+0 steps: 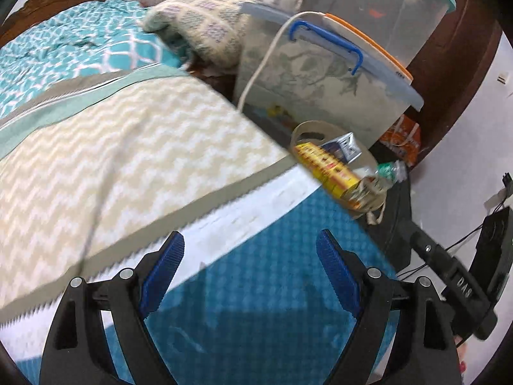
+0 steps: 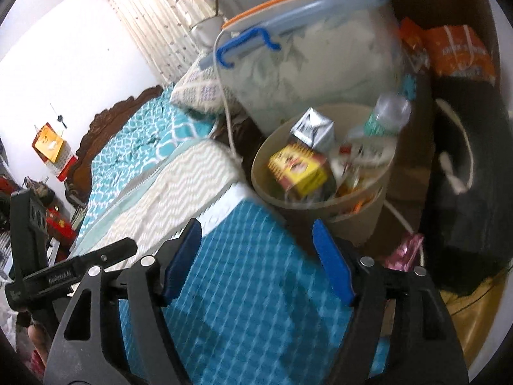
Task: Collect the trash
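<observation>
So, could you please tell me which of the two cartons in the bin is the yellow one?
It is the yellow and red carton lying toward the front of the beige bin; the other, the silver carton, sits behind it.

We are in a lived-in bedroom at home: a bed (image 1: 96,166) with a chevron blanket (image 1: 134,141) and teal quilt (image 1: 83,45), a patterned pillow (image 1: 205,22), a carved wooden headboard (image 2: 112,122), clear storage bins (image 2: 320,70) stacked beside it, and a full wastebasket (image 2: 359,218) on the floor.
</observation>
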The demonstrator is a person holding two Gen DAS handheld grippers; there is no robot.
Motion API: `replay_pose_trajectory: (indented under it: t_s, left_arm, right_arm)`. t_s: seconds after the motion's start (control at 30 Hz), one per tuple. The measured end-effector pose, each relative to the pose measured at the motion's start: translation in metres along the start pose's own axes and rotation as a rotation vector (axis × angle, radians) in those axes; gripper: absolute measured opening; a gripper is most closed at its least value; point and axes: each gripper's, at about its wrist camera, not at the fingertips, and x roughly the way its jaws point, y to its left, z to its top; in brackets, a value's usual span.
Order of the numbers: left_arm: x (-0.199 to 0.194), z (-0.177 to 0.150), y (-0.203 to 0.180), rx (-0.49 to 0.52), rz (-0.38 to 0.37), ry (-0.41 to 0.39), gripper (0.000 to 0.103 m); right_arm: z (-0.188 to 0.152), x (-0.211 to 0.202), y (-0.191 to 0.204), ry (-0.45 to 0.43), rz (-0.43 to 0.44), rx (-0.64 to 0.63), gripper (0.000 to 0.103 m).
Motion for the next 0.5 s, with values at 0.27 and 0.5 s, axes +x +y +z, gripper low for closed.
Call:
replay_pose_trajectory:
  t_s: [0.27,0.5]
  left_arm:
    - [-0.044,-0.039,0.053,-0.074,0.07,-0.04,0.082]
    - [-0.075,-0.059,0.069,-0.065,0.151,-0.095,0.094]
  right_arm:
    - [-0.03,-0.011,0.037,0.029,0.019,-0.035,0.084]
    - [-0.038,-0.019,0.064,0.033,0.069,-0.043,0.097]
